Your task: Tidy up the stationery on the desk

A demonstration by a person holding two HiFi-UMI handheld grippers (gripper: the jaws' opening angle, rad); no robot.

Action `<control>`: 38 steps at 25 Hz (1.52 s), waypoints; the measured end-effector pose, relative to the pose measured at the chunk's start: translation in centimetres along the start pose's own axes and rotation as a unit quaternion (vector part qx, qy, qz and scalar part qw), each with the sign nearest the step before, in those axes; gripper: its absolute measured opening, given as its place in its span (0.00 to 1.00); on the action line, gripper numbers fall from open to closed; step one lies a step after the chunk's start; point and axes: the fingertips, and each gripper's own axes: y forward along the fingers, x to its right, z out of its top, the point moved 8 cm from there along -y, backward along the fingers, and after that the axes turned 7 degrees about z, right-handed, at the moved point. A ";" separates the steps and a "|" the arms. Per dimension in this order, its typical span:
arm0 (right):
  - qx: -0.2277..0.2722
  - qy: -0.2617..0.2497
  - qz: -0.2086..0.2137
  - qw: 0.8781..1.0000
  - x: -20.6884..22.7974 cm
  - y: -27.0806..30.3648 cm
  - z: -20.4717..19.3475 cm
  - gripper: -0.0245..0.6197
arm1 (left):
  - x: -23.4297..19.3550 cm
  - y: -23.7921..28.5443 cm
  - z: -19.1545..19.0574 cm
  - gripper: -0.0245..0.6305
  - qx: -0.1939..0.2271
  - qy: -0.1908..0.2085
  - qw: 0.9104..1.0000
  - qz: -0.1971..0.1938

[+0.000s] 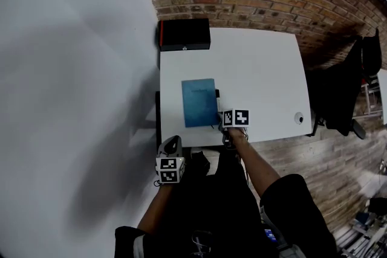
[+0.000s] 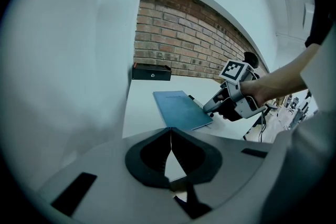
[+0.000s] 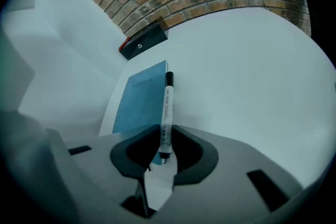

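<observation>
Right gripper (image 3: 163, 140) is clamped on the pen (image 3: 166, 105), which runs along the notebook's (image 3: 140, 97) 3 o'clock edge with its black end pointing to 12, toward the black box (image 1: 184, 35). Left gripper (image 2: 170, 147) is closed and empty at the desk's (image 1: 260, 75) 7 o'clock corner. I'd keep the pen parallel to that edge and let go only once it's flat

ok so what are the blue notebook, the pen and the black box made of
Notebook: likely card or paper cover, matte blue, flat and thin. Pen: probably plastic, white smooth barrel with print, black cap. Black box: unclear, maybe metal or plastic; hard edges, dull finish, small round fitting.
</observation>
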 end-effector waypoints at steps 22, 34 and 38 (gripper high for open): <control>0.004 -0.052 0.016 0.999 -0.2 -0.7 -0.4 0.19 | 0.6 0.7 0.2 0.06 -0.002 0.006 1.000 -0.010; 0.102 -0.043 0.015 0.994 -0.6 -4.8 -1.2 0.16 | 1.1 1.4 2.2 0.06 0.024 0.025 0.999 -0.035; 0.168 -0.078 0.008 0.983 -1.3 -7.7 -0.8 0.09 | 1.8 1.3 4.1 0.06 0.048 0.035 0.997 -0.047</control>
